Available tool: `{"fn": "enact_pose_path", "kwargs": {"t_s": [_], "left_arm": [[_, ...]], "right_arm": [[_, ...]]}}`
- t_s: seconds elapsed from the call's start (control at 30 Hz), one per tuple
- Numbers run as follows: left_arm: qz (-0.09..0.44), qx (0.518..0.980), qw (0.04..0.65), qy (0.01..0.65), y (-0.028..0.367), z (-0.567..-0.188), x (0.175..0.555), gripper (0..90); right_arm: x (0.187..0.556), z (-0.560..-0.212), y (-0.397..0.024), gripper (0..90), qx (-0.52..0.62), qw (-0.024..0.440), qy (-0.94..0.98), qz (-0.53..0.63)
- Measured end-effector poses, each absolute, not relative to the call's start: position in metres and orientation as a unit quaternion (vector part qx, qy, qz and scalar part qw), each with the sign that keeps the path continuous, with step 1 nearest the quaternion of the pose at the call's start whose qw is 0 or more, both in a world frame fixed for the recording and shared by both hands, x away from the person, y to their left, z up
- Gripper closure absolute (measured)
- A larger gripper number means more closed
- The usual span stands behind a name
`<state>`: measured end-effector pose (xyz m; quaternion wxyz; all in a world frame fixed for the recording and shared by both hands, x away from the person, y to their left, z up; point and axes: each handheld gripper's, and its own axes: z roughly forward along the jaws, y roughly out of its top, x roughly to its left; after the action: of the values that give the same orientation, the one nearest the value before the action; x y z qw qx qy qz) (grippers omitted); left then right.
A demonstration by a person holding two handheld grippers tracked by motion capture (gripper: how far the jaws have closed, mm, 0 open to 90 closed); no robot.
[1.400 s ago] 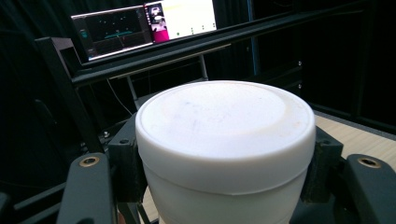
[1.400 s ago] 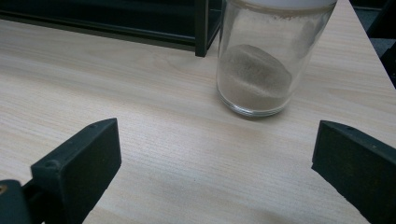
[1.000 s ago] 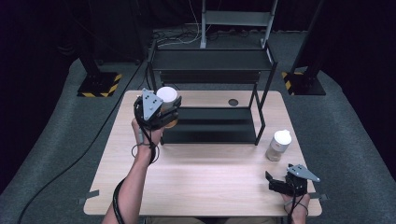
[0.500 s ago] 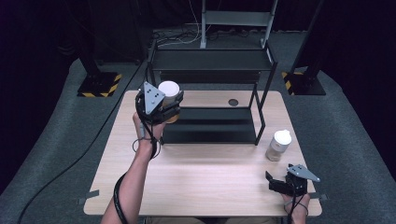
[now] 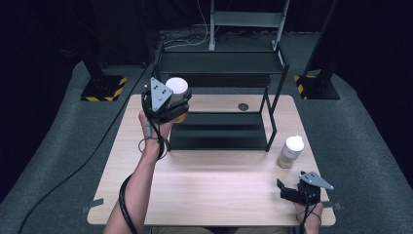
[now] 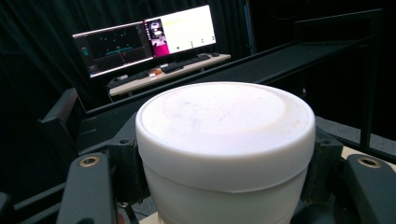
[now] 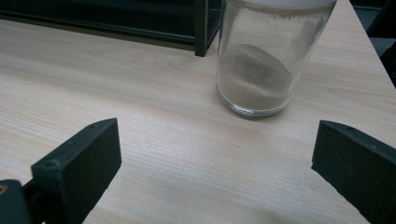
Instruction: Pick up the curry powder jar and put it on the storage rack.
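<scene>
My left gripper (image 5: 176, 103) is raised above the table's far left, beside the black shelf rack (image 5: 221, 63), and is shut on a white-lidded jar (image 5: 176, 87). In the left gripper view the jar's white lid (image 6: 224, 116) sits upright between both jaws, whose pads press its sides. A second glass jar (image 5: 290, 151) with a white lid and pale powder stands on the table at the right. My right gripper (image 5: 284, 189) rests near the table's front right corner, open. In the right gripper view that powder jar (image 7: 268, 56) stands just ahead, beyond the wide-apart jaws.
The wooden table (image 5: 214, 195) has a small dark round hole (image 5: 243, 107) near its far edge. The rack's lower shelf (image 5: 219, 131) lies on the table's far half. Black posts with striped feet (image 5: 103, 90) stand on the grey floor. Monitors (image 6: 144, 37) glow in the background.
The left gripper with its jar has drifted slightly right toward the rack. The right gripper has not moved.
</scene>
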<state>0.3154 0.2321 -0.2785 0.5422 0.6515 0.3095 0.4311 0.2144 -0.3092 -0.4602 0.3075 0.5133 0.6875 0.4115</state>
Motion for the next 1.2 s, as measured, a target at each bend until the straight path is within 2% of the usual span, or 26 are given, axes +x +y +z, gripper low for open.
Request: {"fn": "enact_pose_path", "kwargs": {"t_s": [1.2], "left_arm": [[0.440,0.641,0.548,0.309,0.229,-0.247,0.335,33.3]], "right_arm": [[0.214,-0.460,-0.311,0.6,0.514,0.305,0.686,0.414]]}}
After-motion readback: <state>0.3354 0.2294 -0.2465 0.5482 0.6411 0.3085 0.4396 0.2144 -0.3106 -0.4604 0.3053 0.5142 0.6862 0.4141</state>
